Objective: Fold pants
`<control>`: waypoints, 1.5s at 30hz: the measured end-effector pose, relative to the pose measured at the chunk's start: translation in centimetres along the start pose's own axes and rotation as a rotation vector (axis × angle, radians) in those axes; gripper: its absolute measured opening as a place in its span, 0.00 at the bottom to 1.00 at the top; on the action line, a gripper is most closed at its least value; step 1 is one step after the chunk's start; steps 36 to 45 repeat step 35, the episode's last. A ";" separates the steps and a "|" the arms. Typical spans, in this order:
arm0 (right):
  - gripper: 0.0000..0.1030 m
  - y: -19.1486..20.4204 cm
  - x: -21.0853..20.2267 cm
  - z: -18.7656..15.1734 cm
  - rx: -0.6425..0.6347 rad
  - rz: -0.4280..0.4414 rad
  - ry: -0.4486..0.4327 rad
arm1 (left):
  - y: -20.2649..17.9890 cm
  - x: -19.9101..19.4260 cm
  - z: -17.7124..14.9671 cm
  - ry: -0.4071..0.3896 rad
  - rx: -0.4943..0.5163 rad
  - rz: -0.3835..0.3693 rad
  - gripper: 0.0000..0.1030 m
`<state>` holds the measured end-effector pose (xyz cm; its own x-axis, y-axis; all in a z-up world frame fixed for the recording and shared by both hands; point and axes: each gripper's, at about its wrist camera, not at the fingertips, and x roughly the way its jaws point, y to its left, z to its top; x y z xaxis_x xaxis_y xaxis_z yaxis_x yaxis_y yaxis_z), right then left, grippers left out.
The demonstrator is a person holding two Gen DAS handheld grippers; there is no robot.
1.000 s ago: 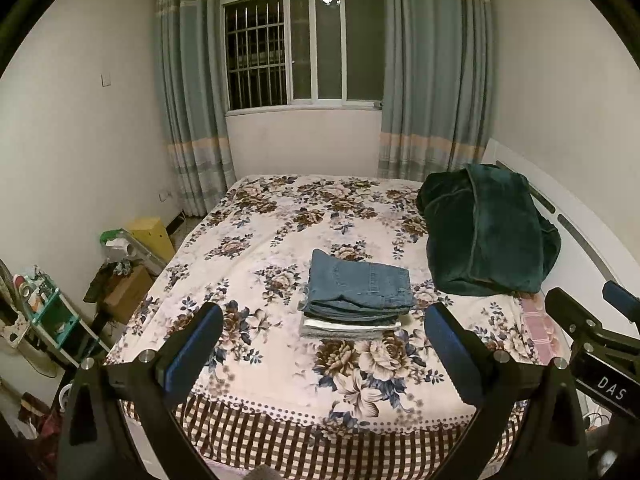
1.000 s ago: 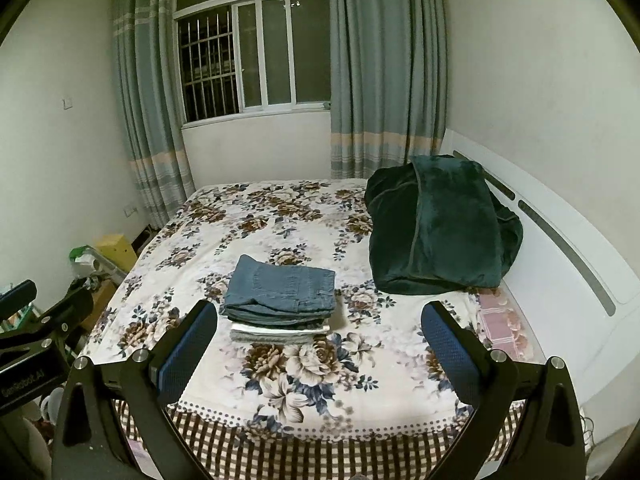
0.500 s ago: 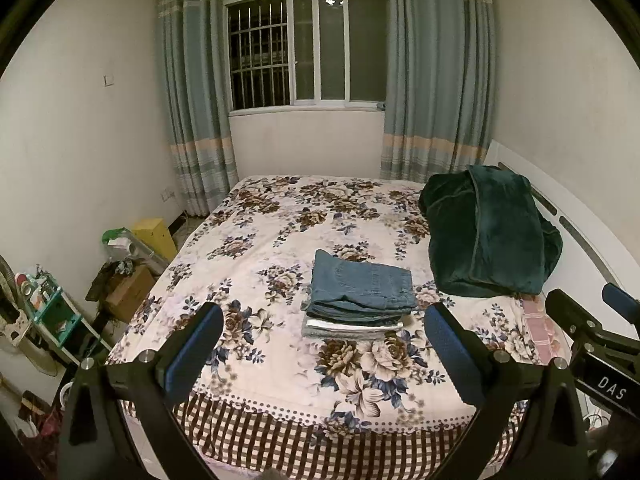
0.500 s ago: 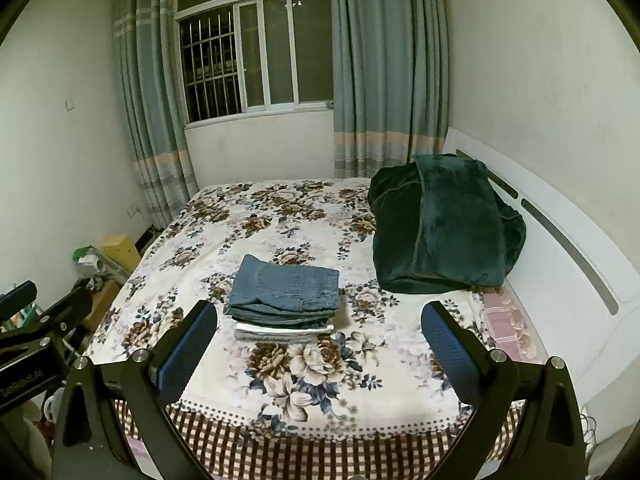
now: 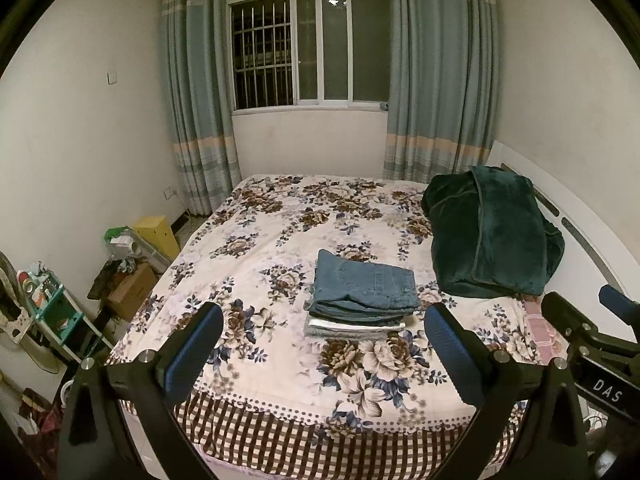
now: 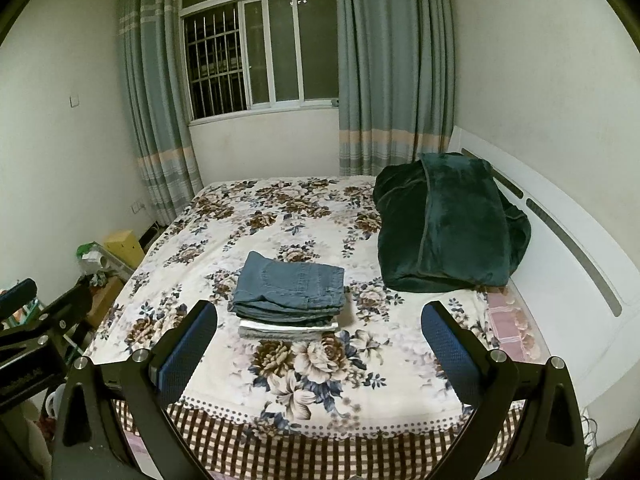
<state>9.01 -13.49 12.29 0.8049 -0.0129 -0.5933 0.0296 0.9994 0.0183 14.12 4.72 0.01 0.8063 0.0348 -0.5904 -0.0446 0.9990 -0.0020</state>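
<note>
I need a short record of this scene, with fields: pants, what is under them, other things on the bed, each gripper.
pants: folded blue jeans, top of a small stack
under them: folded pale garments
bed: floral cover; dark green blanket near headboard
left gripper: open, holds nothing, off the bed
right gripper: open, holds nothing, off the bed

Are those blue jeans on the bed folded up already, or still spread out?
Folded. The jeans lie as a compact layered rectangle on top of a small stack of lighter folded clothes on the bed.
</note>
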 end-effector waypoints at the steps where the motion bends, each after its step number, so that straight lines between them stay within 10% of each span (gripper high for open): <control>1: 1.00 0.1 0.0 0.0 0.000 0.001 0.001 | 0.0 0.1 0.2 0.000 0.001 0.000 1.00; 45: 1.00 0.2 0.5 -0.8 0.012 -0.016 -0.009 | -0.7 0.5 0.9 0.002 0.006 -0.013 1.00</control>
